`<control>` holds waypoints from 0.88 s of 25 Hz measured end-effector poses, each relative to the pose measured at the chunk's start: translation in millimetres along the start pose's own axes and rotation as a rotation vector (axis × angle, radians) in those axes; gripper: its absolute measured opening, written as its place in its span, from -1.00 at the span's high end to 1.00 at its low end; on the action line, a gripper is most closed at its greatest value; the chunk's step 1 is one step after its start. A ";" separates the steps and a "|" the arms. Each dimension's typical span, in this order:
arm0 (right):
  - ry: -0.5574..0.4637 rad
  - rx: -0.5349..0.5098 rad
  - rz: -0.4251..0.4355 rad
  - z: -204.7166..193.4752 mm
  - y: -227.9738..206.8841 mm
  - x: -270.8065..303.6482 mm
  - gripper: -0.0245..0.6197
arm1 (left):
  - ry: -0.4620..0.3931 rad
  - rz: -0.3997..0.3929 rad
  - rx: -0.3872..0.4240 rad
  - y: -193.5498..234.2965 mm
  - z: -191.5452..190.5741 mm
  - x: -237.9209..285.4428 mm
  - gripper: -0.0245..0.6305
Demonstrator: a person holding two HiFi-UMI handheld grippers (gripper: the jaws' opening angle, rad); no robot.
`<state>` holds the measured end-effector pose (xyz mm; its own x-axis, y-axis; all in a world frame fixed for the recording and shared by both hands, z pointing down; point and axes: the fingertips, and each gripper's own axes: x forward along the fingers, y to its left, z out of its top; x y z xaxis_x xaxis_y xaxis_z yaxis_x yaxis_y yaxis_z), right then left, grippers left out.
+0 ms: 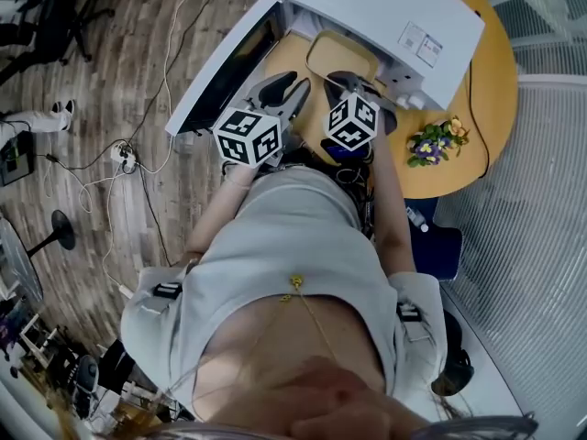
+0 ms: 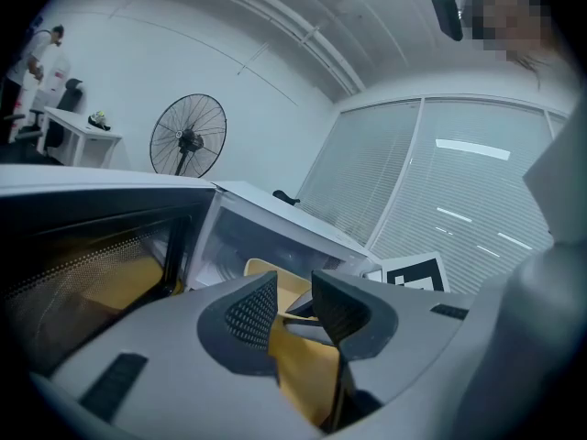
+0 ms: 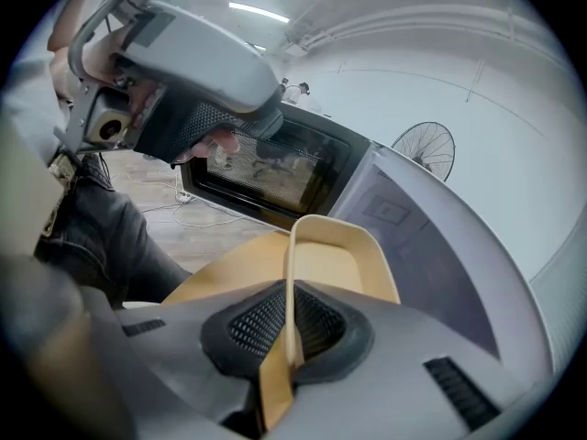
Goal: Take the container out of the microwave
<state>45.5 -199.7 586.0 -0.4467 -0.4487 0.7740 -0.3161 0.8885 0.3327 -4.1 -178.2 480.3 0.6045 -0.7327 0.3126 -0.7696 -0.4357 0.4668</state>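
The beige shallow container [image 1: 341, 56] sits in front of the white microwave [image 1: 385, 12], whose door [image 1: 220, 62] hangs open to the left. In the right gripper view my right gripper [image 3: 290, 333] is shut on the container's [image 3: 335, 255] near rim, the thin wall pinched between the mesh pads. My left gripper [image 1: 292, 94] hovers just left of the container with its jaws apart. In the left gripper view nothing sits between the left gripper's [image 2: 295, 308] pads; the container [image 2: 261, 270] shows beyond them.
The microwave stands on a round yellow table [image 1: 491, 81] with a small bunch of flowers [image 1: 436, 140] at its right edge. Cables and a power strip [image 1: 121, 157] lie on the wooden floor to the left. A standing fan [image 2: 188, 140] is far behind.
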 end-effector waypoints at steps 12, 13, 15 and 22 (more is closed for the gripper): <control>-0.032 -0.029 0.020 -3.8 28.1 -21.5 0.82 | -0.018 0.023 -0.015 -21.6 -19.7 -15.1 0.56; -0.034 -0.030 0.021 -3.9 30.0 -23.5 0.82 | -0.020 0.025 -0.018 -22.2 -20.6 -16.4 0.56; -0.038 -0.025 0.025 -4.3 33.9 -27.2 0.82 | -0.022 0.028 -0.019 -23.0 -21.9 -18.8 0.56; -0.036 -0.016 0.029 -6.4 41.7 -29.7 0.82 | -0.018 0.018 -0.010 -21.3 -21.1 -20.3 0.56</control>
<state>50.9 -148.6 580.3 -0.4853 -0.4257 0.7637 -0.2896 0.9024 0.3190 4.3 -143.0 481.5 0.5867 -0.7499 0.3057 -0.7781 -0.4173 0.4695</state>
